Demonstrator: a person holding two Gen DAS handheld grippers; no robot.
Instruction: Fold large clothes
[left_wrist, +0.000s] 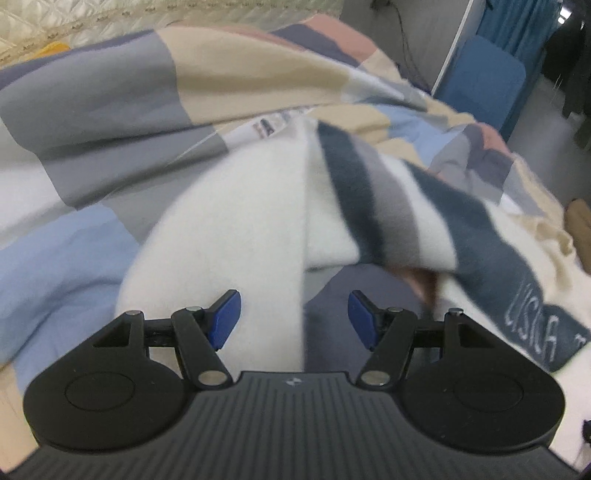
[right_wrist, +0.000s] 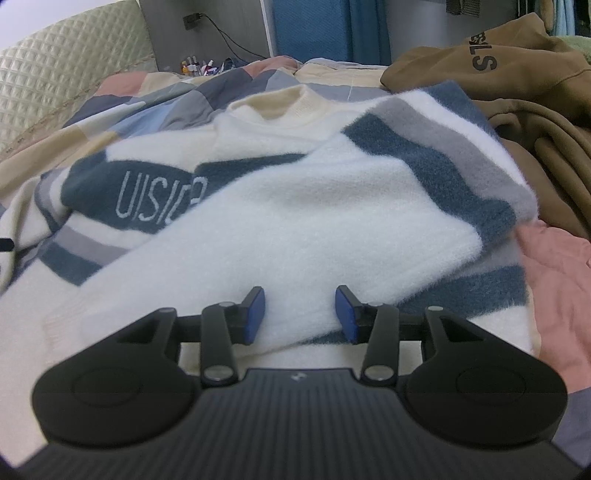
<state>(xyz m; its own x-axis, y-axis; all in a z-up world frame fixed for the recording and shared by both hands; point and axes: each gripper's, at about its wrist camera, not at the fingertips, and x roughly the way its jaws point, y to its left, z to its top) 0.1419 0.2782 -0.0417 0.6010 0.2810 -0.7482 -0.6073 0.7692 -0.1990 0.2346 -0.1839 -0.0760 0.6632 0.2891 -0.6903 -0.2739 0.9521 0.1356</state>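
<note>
A fluffy white sweater (right_wrist: 295, 206) with navy and grey stripes and lettering lies on a patchwork bed cover (left_wrist: 110, 92). In the right wrist view one sleeve is folded across its chest. My right gripper (right_wrist: 300, 314) is open, empty, just above that white sleeve. In the left wrist view the other sleeve (left_wrist: 229, 221) lies blurred below my left gripper (left_wrist: 294, 319), which is open and empty, its blue pads apart over the sleeve's edge.
A brown hoodie (right_wrist: 517, 81) is piled at the right, touching the sweater's striped shoulder. A quilted headboard (right_wrist: 74, 62) stands at the back left. Small bottles (right_wrist: 199, 68) sit beyond the bed. Blue curtains (left_wrist: 517, 29) hang at the right.
</note>
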